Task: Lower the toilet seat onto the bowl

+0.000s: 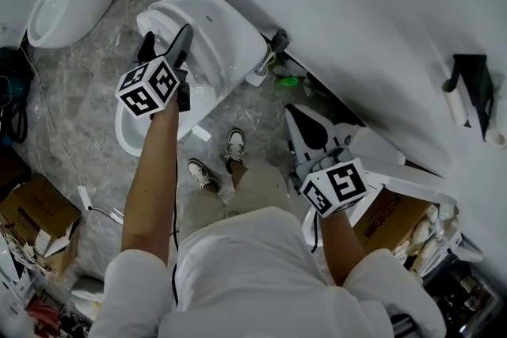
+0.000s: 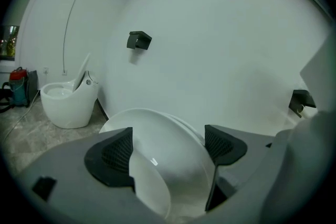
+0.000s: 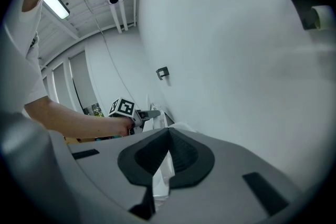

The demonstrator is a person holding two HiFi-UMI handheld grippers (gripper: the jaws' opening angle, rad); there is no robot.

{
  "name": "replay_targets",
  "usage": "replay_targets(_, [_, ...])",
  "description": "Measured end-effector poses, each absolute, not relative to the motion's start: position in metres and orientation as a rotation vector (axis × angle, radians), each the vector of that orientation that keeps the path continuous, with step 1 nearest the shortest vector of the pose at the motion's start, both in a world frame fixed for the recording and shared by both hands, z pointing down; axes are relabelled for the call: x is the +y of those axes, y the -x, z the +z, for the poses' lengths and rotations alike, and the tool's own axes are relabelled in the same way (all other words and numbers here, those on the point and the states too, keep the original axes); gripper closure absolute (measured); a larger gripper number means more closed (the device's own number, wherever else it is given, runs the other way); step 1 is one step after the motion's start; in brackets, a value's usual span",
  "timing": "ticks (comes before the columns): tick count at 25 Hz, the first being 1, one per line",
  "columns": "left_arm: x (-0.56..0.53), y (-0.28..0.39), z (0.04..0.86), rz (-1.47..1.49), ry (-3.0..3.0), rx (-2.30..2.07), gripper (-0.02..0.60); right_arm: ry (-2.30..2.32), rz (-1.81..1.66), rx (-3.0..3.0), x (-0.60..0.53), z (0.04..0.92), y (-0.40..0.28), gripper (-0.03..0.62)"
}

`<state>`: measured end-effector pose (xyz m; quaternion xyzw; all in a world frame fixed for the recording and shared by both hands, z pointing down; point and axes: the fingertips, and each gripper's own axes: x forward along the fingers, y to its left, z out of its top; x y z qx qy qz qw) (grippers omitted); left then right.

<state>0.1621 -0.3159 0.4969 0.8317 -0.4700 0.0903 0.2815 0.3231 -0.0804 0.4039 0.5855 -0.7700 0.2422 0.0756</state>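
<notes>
**Inspector:** State of both tongs?

**Operator:** My left tongs [image 2: 168, 147] are released. The jaws stand apart, with the upper rim of the toilet seat [image 2: 160, 136] between them. I cannot confirm that either pad touches it. My right tongs [image 3: 167, 136] are clenched on nothing and held at my right side, well apart from the toilet.

**Inspector:** Position of the seat?

**Operator:** Raised, leaning back toward the wall [image 1: 356, 4]. The bowl [image 1: 127, 131] lies open below it, so I judge the lowering not yet begun.

**Inspector:** Hazards?

**Operator:** I see 3.
1. The seat looks smooth and glossy. If I tip it forward with the jaws loose, it may slide out and slam onto the bowl.
2. The white shape may be lid and seat stacked together; I cannot tell. A wide grip could bring both down.
3. My right tongs are too far off to brake a fall, so the left must close firmly first.
</notes>
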Motion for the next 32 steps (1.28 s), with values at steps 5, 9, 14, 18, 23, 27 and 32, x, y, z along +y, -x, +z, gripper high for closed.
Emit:
replay_targets(5, [-0.309, -0.151, 0.495, 0.209, -2.220, -1.265, 0.150, -1.731, 0.714, -2.319, -0.078, 0.404, -0.317, 0.597])
replay_targets(9, [-0.303, -0.138, 0.492, 0.188, -2.221, -1.265, 0.150, -1.724, 0.696, -2.321, -0.077, 0.400, -0.307, 0.597])
replay_targets(14, [-0.292, -0.118, 0.491, 0.180, -2.209, -1.259, 0.150, -1.683, 0.688, -2.330, -0.068, 0.396, -0.283, 0.597])
replay_targets(18, [-0.284, -0.102, 0.488, 0.158, -2.206, -1.256, 0.150, -1.677, 0.674, -2.330, -0.062, 0.393, -0.268, 0.597])
replay_targets(23, [-0.274, -0.080, 0.485, 0.116, -2.194, -1.266, 0.150, -1.653, 0.664, -2.335, -0.053, 0.393, -0.246, 0.597])
replay_targets(27, [-0.263, -0.064, 0.486, 0.105, -2.180, -1.270, 0.150, -1.632, 0.652, -2.342, -0.046, 0.391, -0.233, 0.597])
replay_targets(32, [-0.251, -0.039, 0.488, 0.095, -2.162, -1.277, 0.150, -1.611, 0.630, -2.353, -0.043, 0.386, -0.212, 0.597])
